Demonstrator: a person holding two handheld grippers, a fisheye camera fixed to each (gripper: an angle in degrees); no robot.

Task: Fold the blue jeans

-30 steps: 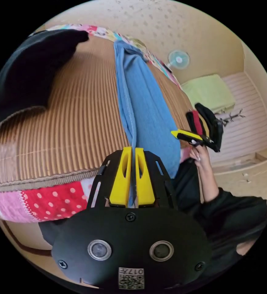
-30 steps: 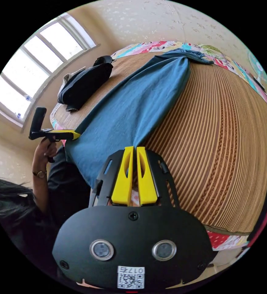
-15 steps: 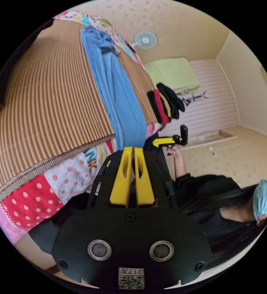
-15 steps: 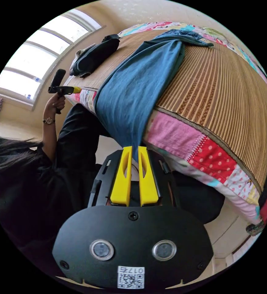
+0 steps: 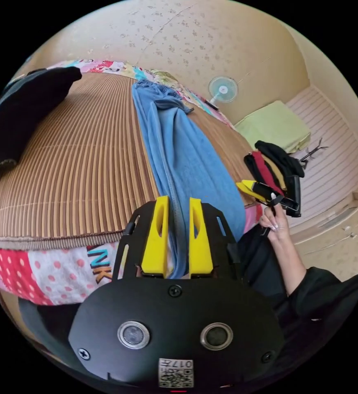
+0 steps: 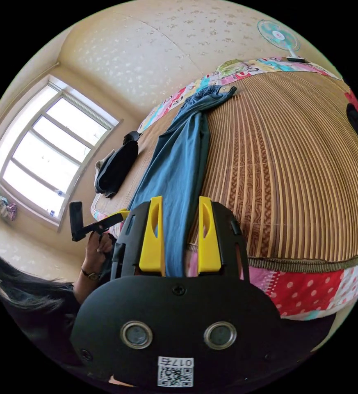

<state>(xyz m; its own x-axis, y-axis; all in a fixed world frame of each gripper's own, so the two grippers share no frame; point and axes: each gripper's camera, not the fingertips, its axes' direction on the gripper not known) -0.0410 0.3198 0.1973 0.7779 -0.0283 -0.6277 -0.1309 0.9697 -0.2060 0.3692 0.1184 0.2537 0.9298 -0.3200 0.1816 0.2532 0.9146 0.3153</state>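
The blue jeans lie lengthwise on a brown woven mat, legs together, waist at the far end. Their near end hangs over the bed edge. My left gripper is open at that edge, and the near end's left edge runs loosely between its yellow jaws. My right gripper is open wider at the same end, with the jeans passing between its jaws untouched. A hand holds the right gripper beside the jeans in the left gripper view. The left gripper shows at the bed corner in the right gripper view.
A black garment lies on the mat's far left. Folded black, red and yellow clothes are stacked at the mat's right edge. A patchwork quilt hangs below the mat. A fan stands behind the bed, and a window is on the left.
Both grippers were shut on the jeans' near end and have opened, letting it go. The end, pulled down over the bed edge, now hangs there. Both cameras swung back up toward the bed.
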